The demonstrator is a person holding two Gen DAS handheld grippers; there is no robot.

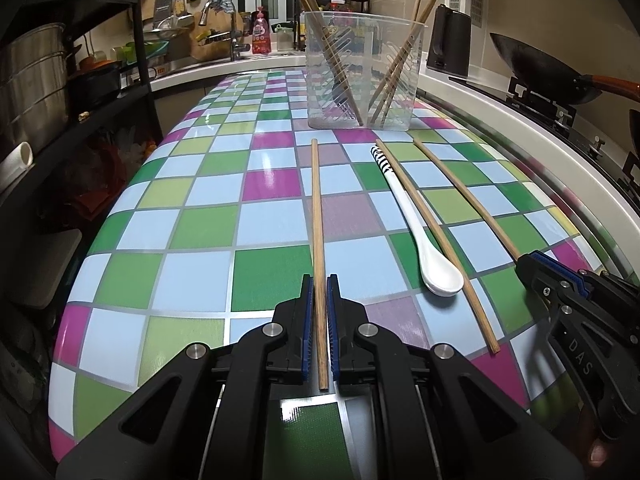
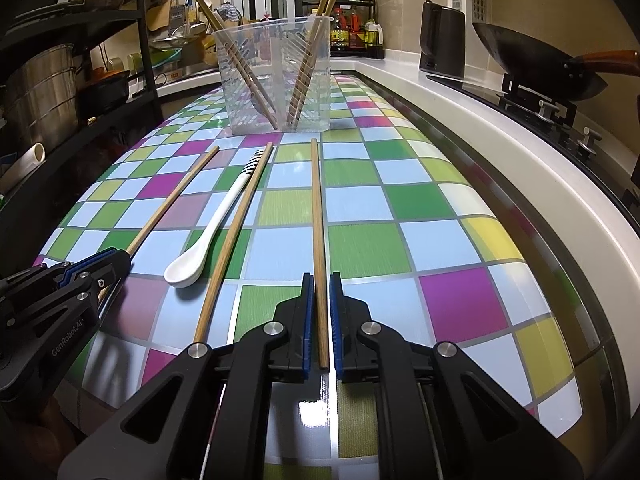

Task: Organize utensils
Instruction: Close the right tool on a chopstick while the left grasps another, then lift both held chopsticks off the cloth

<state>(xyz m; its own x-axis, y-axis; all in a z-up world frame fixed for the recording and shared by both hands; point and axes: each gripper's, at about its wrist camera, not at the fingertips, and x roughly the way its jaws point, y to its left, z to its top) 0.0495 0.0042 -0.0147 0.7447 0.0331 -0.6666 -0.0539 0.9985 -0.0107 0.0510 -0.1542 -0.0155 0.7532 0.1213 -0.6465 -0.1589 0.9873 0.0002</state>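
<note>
So both sets of jaws are pinched shut on a thin wooden stick: left gripper (image 1: 320,284) on the left chopstick (image 1: 318,216), right gripper (image 2: 322,282) on the right chopstick (image 2: 317,216). Between them lie a glossy white spoon (image 1: 424,240) and a middle chopstick (image 1: 436,240) on the checkered tabletop (image 1: 200,232); the clear ribbed holder (image 1: 360,72) stands behind.

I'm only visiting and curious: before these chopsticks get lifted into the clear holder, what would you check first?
1. Left hand-held gripper shut on left chopstick: ok.
2. Right hand-held gripper shut on right chopstick: ok.
3. Clear holder upright on the table: ok.
4. Room left in the holder: ok.
5. Spoon and middle chopstick clear of both grips: ok.
6. Grips firm enough to lift: cannot tell.
</note>
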